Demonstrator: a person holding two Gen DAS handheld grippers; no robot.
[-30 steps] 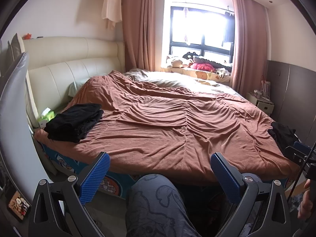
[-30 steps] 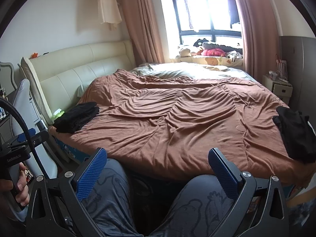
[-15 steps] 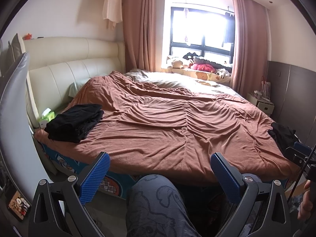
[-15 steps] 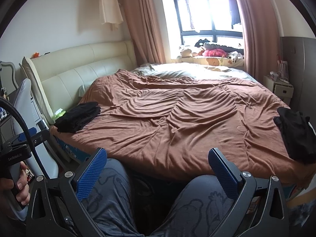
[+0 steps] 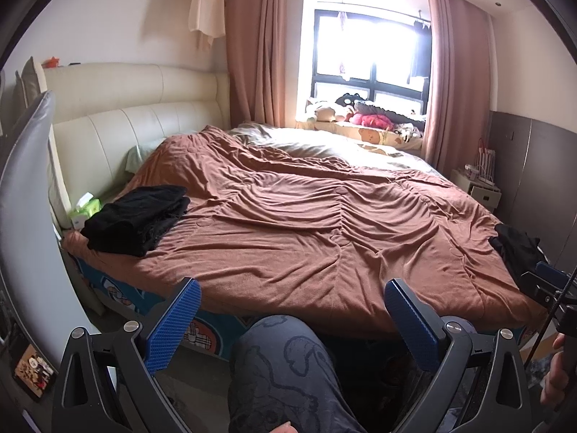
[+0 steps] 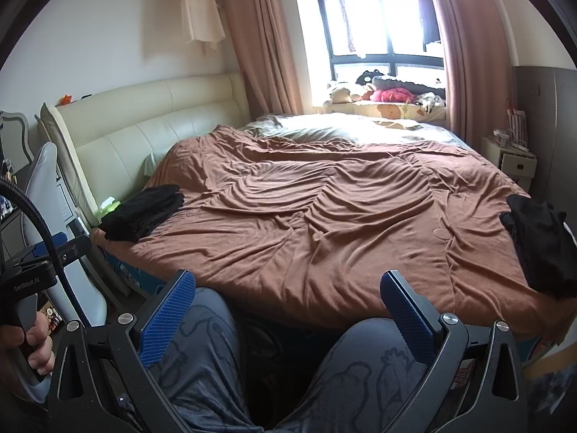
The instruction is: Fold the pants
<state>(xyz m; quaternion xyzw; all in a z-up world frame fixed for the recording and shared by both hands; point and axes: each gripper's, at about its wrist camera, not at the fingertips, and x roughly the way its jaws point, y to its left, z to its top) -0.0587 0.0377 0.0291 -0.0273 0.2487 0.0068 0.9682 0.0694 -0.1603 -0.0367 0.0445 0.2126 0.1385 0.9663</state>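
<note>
Pants (image 6: pixel 541 245): bed's (image 6: pixel 324 216) right corner, awaiting folding | stack (image 5: pixel 137 218): left corner, seemingly done | left gripper (image 5: pixel 292 321), right gripper (image 6: pixel 288 310): fingers wide, empty, off bed.

A: Bed (image 5: pixel 108 166), cream padded headboard. What's directly on it?

B: Brown quilt (image 5: pixel 306 223), rumpled, covering most of the top. Pale sheet (image 5: pixel 324 140) bare at the window side of the quilt.

A: Items on the quilt?

B: Folded black garments (image 5: pixel 140 216) on the quilt's corner nearest the headboard. Green tissue pack (image 5: pixel 84 211) just beside them, between stack and headboard.

A: Other end?

B: Loose black pants (image 6: pixel 541 241) at the quilt's edge farthest from the headboard, well apart from the stack. Middle of quilt bare.
</note>
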